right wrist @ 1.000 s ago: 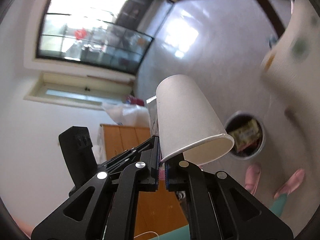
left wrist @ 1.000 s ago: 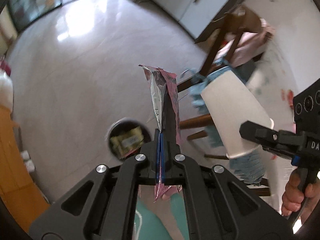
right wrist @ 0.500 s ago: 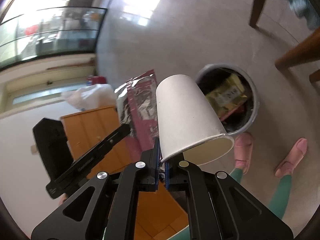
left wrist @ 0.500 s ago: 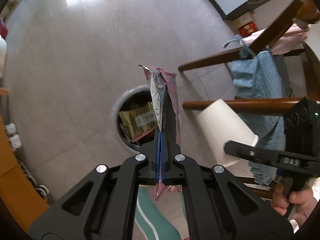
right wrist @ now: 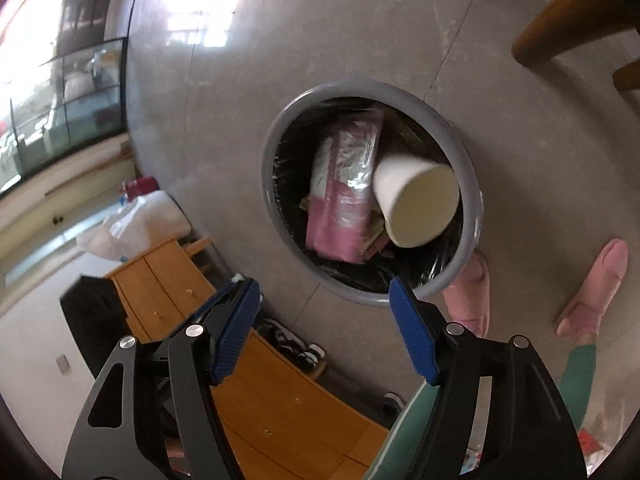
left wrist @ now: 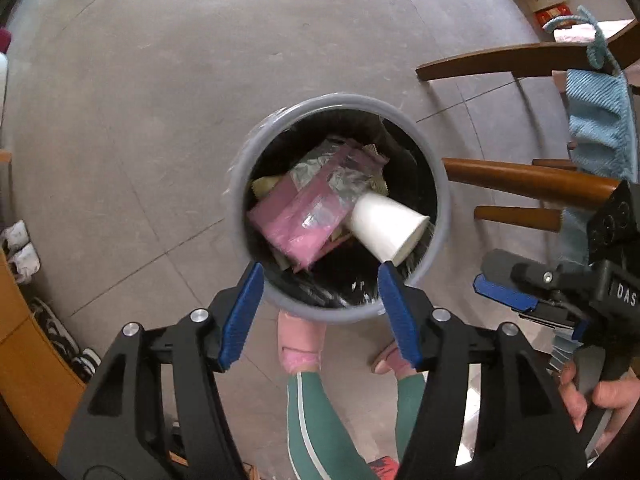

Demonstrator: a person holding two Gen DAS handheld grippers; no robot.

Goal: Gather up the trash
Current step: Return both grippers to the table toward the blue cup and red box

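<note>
A grey round trash bin [left wrist: 240, 168] with a black liner stands on the floor below both grippers; it also shows in the right wrist view [right wrist: 268, 168]. Inside it lie a pink foil wrapper [left wrist: 300, 216] [right wrist: 340, 208] and a white paper cup [left wrist: 384, 228] [right wrist: 412, 204] on its side, on top of older wrappers. My left gripper [left wrist: 320, 276] is open and empty above the bin's near rim. My right gripper [right wrist: 324, 292] is open and empty above the bin; it shows at the right of the left wrist view [left wrist: 516, 292].
Wooden chair rails [left wrist: 528, 180] with a blue cloth [left wrist: 600, 120] stand right of the bin. An orange wooden cabinet [right wrist: 260, 380] with shoes beside it is on the left. The person's pink slippers [right wrist: 592, 288] and green trouser legs [left wrist: 320, 420] are near the bin.
Both grippers moved over the bin and opened. The pink wrapper left the left gripper and the paper cup left the right gripper; both now lie in the bin.
</note>
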